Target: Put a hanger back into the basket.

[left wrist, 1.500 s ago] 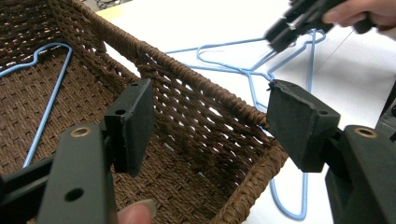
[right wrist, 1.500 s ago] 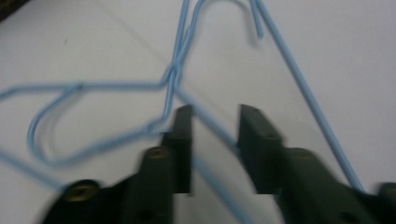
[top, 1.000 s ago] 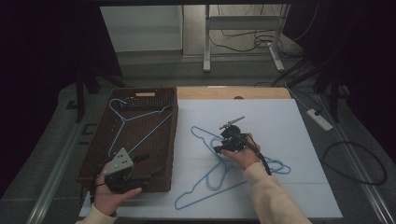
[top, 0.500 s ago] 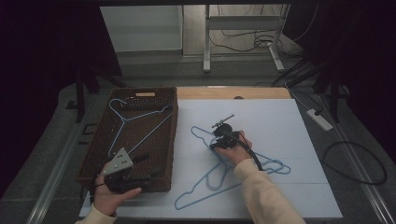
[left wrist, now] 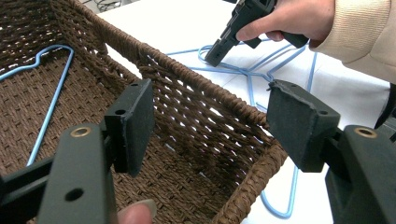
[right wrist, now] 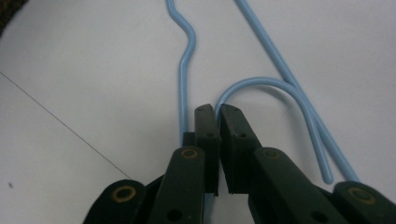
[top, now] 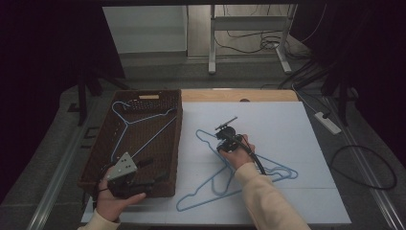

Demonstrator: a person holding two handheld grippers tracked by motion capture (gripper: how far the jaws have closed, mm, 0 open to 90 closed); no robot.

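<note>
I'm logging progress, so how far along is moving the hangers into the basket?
Done: one blue hanger lies in the wicker basket. In hand: the right claw has just closed on the hook of a hanger on the mat. Left: lifting it across, then the second mat hanger. The left claw waits open at the basket's corner.

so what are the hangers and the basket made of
The hangers look like thin wire with a smooth, slightly glossy light-blue coating, probably plastic or paint: the rod is slim, evenly bent and catches a soft sheen. The basket looks like woven wicker or rattan, matte dark brown: twisted strands and open weave show along its wall and rim.
</note>
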